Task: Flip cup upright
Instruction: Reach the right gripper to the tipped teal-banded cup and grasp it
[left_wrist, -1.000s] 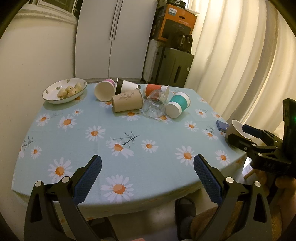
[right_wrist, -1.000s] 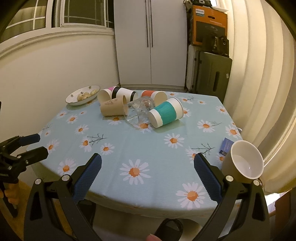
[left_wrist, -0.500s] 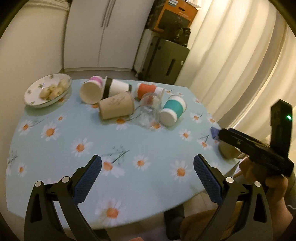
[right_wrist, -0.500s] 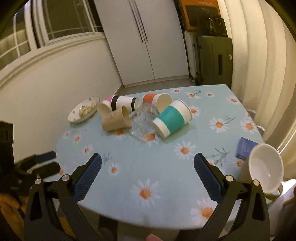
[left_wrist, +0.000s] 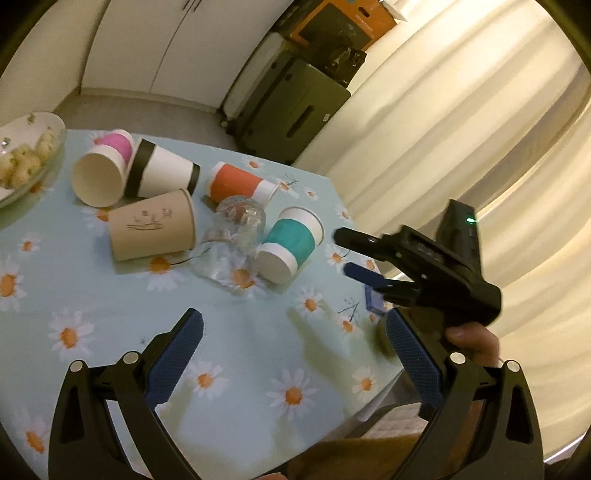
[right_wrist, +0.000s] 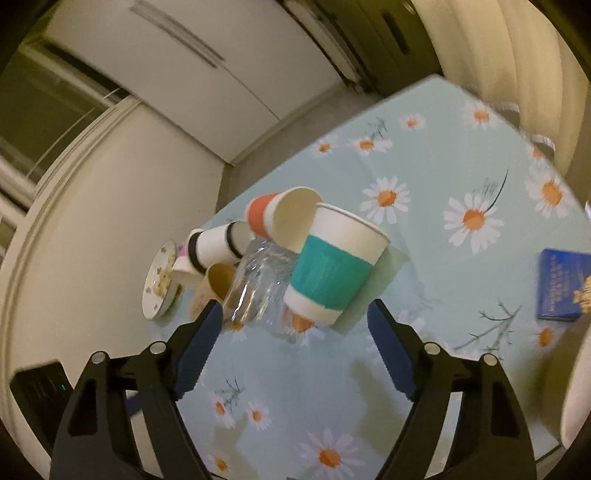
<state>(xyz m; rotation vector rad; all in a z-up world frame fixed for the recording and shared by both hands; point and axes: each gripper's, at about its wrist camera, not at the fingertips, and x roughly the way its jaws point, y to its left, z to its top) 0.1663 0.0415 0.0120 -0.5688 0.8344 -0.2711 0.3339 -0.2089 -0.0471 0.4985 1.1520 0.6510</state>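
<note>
Now the teal cup (right_wrist: 334, 273) lies on its side mid-table, touching the glass (right_wrist: 258, 288), mouth toward the far edge. Right gripper (right_wrist: 295, 343) is lined up on it, jaws wide and empty, likely to straddle its body. Left gripper (left_wrist: 291, 354) hangs back over bare cloth (left_wrist: 240, 332), also wide, holding nothing, leaving room.

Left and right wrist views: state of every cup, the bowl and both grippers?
teal cup: on its side
orange cup: on its side
brown cup: on its side
black-banded cup: on its side
pink cup: on its side
clear plastic cup: on its side
bowl: upright, holds food
left gripper: open, holding nothing
right gripper: open, holding nothing
</note>
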